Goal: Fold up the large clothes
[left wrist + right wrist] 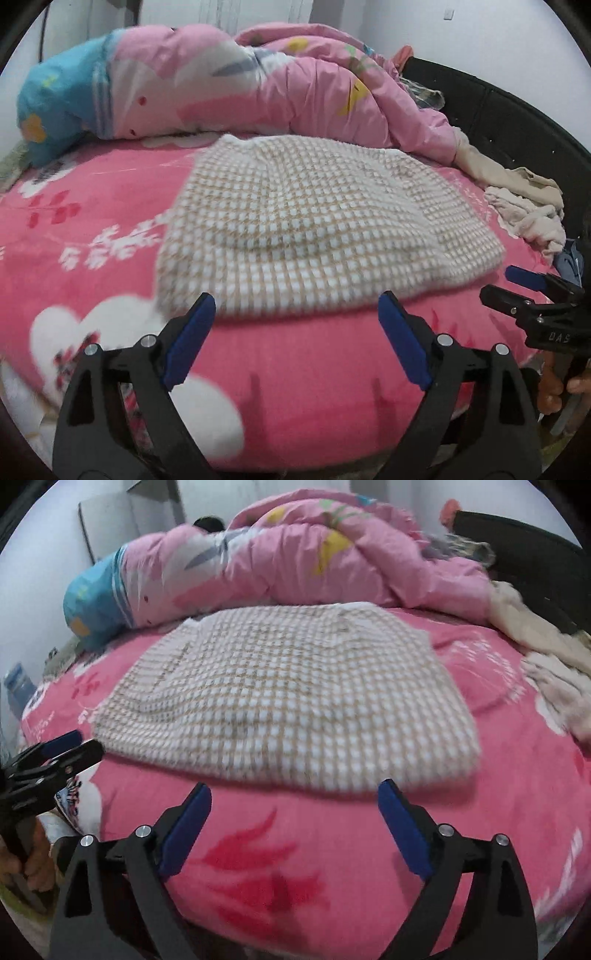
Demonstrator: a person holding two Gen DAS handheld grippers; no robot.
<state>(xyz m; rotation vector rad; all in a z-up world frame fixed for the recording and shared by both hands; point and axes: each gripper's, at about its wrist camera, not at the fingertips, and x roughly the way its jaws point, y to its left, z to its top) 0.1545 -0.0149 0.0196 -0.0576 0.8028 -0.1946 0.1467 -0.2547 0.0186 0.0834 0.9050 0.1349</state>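
Note:
A tan-and-white checked fleece garment (314, 221) (284, 698) lies folded flat on the pink flowered bed sheet (303, 387) (332, 849). My left gripper (295, 297) hovers just short of the garment's near edge, open, with nothing between its blue pads. In the left wrist view my right gripper (517, 284) shows at the right, beside the garment's near right corner. In its own view the right gripper (294, 786) is open and empty, just short of the near edge. The left gripper (74, 746) also appears there by the garment's near left corner.
A bundled pink quilt (258, 85) (314, 554) with a blue end (55, 99) fills the back of the bed. Crumpled beige clothes (528, 210) (554, 686) lie at the right, against a black bed frame (517, 122). A person's hand (33, 867) grips the left handle.

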